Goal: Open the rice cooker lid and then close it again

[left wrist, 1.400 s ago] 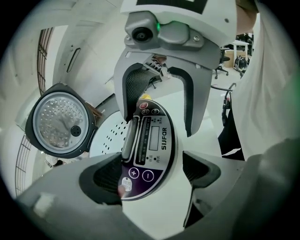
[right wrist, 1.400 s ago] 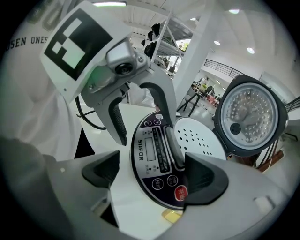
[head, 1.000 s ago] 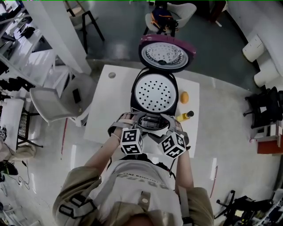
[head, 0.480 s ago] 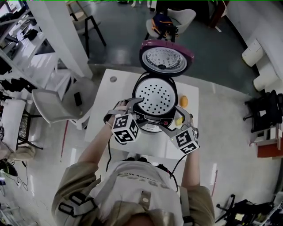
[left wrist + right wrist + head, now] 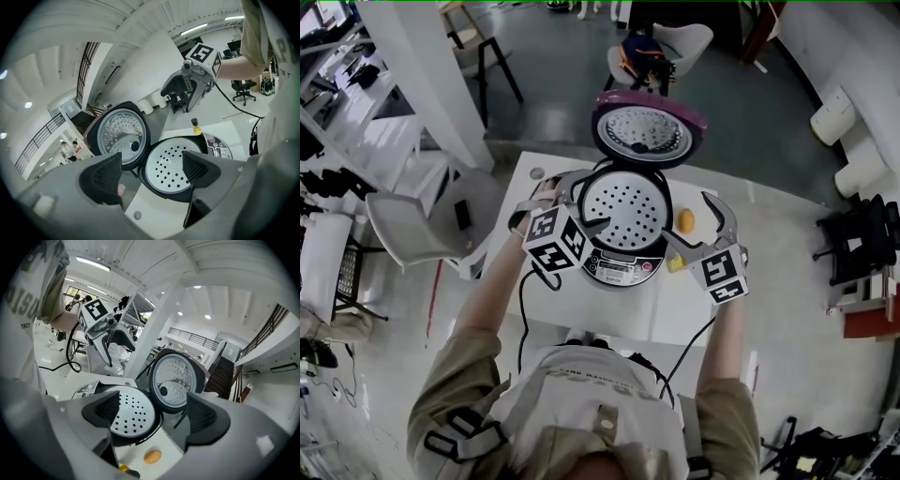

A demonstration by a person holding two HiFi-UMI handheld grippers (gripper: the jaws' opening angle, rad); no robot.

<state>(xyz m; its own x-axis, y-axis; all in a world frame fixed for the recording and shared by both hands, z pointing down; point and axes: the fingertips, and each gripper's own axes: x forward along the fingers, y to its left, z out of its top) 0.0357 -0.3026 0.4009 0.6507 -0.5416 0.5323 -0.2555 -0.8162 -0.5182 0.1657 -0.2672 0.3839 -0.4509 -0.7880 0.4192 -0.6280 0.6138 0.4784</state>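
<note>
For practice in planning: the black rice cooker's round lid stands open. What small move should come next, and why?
Probably raise the right gripper to the top edge of the purple-rimmed round lid and tip it shut: it stands fully open, and the left gripper, like the right, is open and empty.

One rice cooker (image 5: 623, 211), one fruit (image 5: 686, 221), one bottle (image 5: 194, 127), two grippers (image 5: 586, 202) (image 5: 689, 225).

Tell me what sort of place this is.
Probably a lab or workshop hall, not a home kitchen: the rice cooker sits on a white table beside a chair and metal shelving.
</note>
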